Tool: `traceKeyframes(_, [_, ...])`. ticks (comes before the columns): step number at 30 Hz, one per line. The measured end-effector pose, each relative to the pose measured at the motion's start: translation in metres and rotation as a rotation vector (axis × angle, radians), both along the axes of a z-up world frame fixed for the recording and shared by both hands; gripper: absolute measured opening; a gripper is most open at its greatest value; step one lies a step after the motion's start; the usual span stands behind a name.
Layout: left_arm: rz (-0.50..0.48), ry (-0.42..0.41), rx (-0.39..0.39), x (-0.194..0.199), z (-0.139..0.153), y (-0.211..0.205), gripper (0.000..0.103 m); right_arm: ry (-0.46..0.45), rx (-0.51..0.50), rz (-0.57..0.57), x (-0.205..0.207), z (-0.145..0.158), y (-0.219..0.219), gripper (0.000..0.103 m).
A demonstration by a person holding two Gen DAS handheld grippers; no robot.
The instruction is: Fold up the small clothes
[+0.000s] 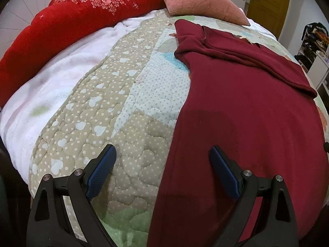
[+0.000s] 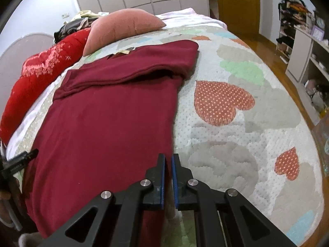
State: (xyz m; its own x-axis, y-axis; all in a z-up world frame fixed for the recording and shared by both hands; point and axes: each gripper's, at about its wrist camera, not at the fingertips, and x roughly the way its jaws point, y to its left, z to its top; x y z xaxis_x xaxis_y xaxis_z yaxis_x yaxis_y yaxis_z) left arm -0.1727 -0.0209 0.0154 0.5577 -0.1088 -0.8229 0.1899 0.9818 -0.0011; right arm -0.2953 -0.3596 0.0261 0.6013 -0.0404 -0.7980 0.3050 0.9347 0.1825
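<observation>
A dark red sweater (image 1: 242, 111) lies flat on the quilted bedspread (image 1: 115, 103), its sleeves folded across the chest at the far end. My left gripper (image 1: 162, 154) is open and empty above the sweater's left edge near the hem. In the right wrist view the sweater (image 2: 98, 123) fills the left half. My right gripper (image 2: 168, 158) is nearly closed over the sweater's right edge near the hem, with a thin gap between the blue pads (image 2: 163, 177); whether cloth is pinched between them I cannot tell.
A pink cushion (image 1: 201, 2) and a red flowered blanket (image 1: 82, 18) lie at the bed's far end, with a white fleece (image 1: 51, 78) beside the quilt. In the right wrist view the bed edge drops to a wooden floor (image 2: 273, 61), with shelves (image 2: 304, 47) beyond.
</observation>
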Motion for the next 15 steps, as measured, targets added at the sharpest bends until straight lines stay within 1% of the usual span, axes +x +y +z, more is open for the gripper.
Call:
traceKeyframes(2, [-0.001, -0.002, -0.003, 0.001, -0.001, 0.001, 0.093, -0.024, 0.078, -0.028, -0.007, 0.001, -0.006, 0.006])
traceKeyframes(3, [0.000, -0.002, -0.003, 0.000, -0.001, 0.001, 0.093, -0.033, 0.109, -0.031, -0.010, 0.002, -0.008, 0.008])
traceKeyframes(5, [0.002, -0.004, -0.005, -0.001, -0.001, 0.000, 0.093, -0.039, 0.124, -0.015, -0.018, 0.004, -0.007, 0.009])
traceKeyframes(7, [0.002, -0.013, -0.010, -0.003, -0.001, 0.001, 0.093, -0.034, 0.103, 0.008, -0.027, 0.005, -0.002, 0.019])
traceKeyframes(8, [0.001, -0.017, -0.014, -0.005, -0.001, 0.002, 0.093, -0.034, 0.099, 0.022, -0.032, 0.005, 0.001, 0.031])
traceKeyframes(9, [0.000, -0.017, -0.016, -0.006, -0.001, 0.002, 0.093, -0.032, 0.106, 0.037, -0.038, 0.003, 0.003, 0.038])
traceKeyframes(12, [-0.006, -0.003, -0.027, -0.011, 0.000, 0.004, 0.093, -0.030, 0.152, 0.049, -0.053, -0.001, 0.003, 0.039])
traceKeyframes(15, [-0.032, 0.004, -0.034, -0.018, 0.001, 0.007, 0.093, -0.037, 0.190, 0.057, -0.068, -0.004, 0.001, 0.039])
